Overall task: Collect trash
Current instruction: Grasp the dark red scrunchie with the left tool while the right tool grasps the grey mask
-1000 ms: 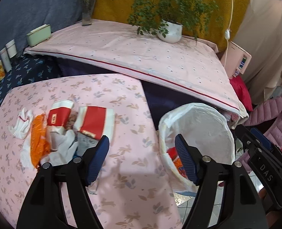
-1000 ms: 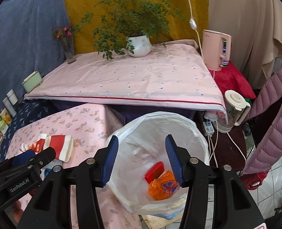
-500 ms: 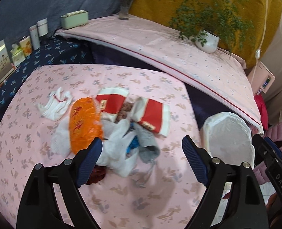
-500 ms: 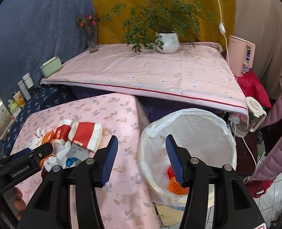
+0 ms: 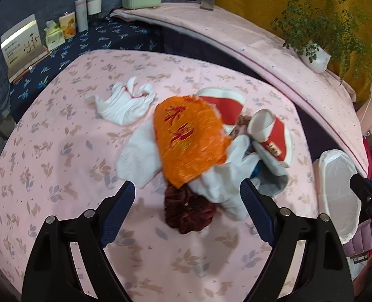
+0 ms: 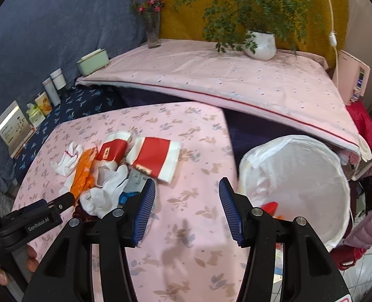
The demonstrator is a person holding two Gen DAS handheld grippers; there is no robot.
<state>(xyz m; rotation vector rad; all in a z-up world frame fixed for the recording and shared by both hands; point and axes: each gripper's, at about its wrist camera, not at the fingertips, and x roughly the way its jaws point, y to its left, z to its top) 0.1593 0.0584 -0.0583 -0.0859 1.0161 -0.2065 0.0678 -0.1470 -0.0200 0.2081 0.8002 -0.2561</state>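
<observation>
Trash lies heaped on the pink floral bench (image 5: 60,151), dead ahead of the left gripper (image 5: 187,198), whose jaws stand wide and empty. Nearest them, at twelve o'clock and just beyond the tips, sits a dark red crumpled wad (image 5: 188,214); a white crumpled tissue (image 5: 221,183) touches it at one o'clock, and an orange foil wrapper (image 5: 188,138) lies beyond, its long axis running from eleven toward five o'clock. Two red-and-white paper cups (image 5: 271,136) lie tipped at one o'clock, and a white knotted bag (image 5: 123,103) rests apart at eleven.

The left gripper is plainly the nearer one, pitched down over the heap. The right gripper (image 6: 187,209), jaws also parted and empty, hovers over bare cloth, with the heap at ten o'clock and the white-lined bin (image 6: 336,176) beside the bench at two o'clock. A straight descent of the left jaws would likely straddle the wad.
</observation>
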